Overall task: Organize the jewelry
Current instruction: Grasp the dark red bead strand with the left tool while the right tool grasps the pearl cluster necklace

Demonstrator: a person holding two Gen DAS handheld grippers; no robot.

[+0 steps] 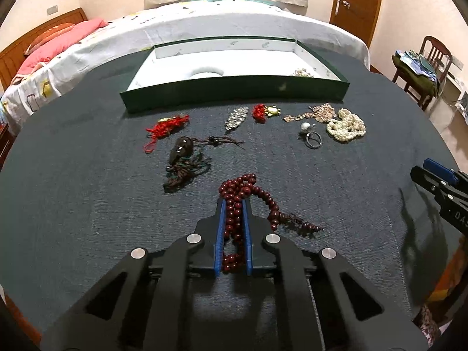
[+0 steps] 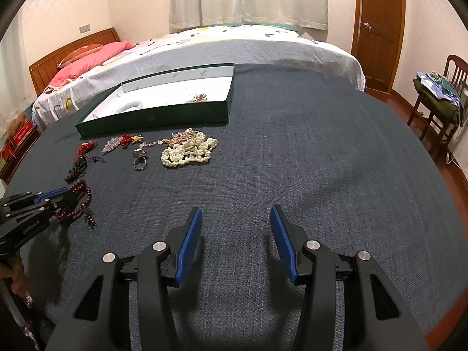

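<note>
Closed around the dark red bead strand [image 1: 238,193], the left gripper [image 1: 234,204] pinches it on the table's dark cloth [image 1: 87,204], well short of the green tray [image 1: 234,89]. Near that tray lie the pearl necklace [image 1: 346,125] and ring [image 1: 313,139]. What sits inside the tray is possibly a chain. Right gripper [image 2: 236,218]: jaws wide, holding nothing.

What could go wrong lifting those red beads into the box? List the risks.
1. The left gripper pinches only part of the dark red bead strand; the loose tasselled tail trails on the cloth and may snag or slip free.
2. The dangling tail could sweep the brown cord pendant on the way to the green box.
</note>
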